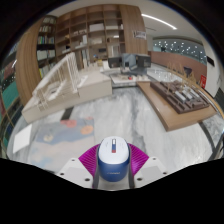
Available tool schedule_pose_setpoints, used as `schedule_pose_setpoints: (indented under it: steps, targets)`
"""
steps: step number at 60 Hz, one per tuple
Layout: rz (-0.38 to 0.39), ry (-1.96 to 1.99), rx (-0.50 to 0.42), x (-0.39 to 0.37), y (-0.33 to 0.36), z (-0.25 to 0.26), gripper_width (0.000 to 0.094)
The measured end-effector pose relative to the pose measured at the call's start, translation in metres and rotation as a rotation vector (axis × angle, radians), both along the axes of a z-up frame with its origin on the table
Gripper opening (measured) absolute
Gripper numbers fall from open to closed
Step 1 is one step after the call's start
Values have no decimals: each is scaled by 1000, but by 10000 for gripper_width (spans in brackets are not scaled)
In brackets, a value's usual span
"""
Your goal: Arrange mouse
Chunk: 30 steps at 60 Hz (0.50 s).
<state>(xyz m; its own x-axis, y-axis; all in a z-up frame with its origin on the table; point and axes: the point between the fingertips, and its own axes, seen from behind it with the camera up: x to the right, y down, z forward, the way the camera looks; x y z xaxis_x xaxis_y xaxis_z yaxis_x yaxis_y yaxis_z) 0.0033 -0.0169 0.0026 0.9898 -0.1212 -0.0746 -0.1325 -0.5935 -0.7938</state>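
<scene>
Marble-patterned counter (120, 112) ahead, shelving (85, 30) behind it. We see the claw (112, 170) clenched on a white-and-blue mouse (112, 160), pink pads (88, 160) pressing both sides.

White-and-blue mouse (112, 160) between claw (112, 166) fingers

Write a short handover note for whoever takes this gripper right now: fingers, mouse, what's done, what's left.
Gripper: shut on the mouse, which sits between the pink pads, lifted above the marble table.
Mouse: white and blue, held just ahead of the camera.
Done: mouse picked up.
Left: set it down in place on the table, possibly on the coloured mat just beyond the fingers, then open.
</scene>
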Motion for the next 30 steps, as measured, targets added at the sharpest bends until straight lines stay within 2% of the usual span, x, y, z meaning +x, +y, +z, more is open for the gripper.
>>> schedule_pose_setpoints:
  steps: [4,9,11,16,24,27,28,29,30]
  targets:
    - [-10,-21,92,-20,14,42,386]
    - [12,-69,202,-66,35,92,386]
    - [37,-64,217,-92,42,99,385]
    - [80,-28,197,-150,56,85,385]
    - [69,-58,53,-176,57,14,388]
    - [67,-63,-12,-176,51,-10,408]
    - [69,-63,-32,-176,49,-17,465]
    - [77,-62,-25,-176,48,-19,522]
    - [71,-70,15,-175,54,-14,471]
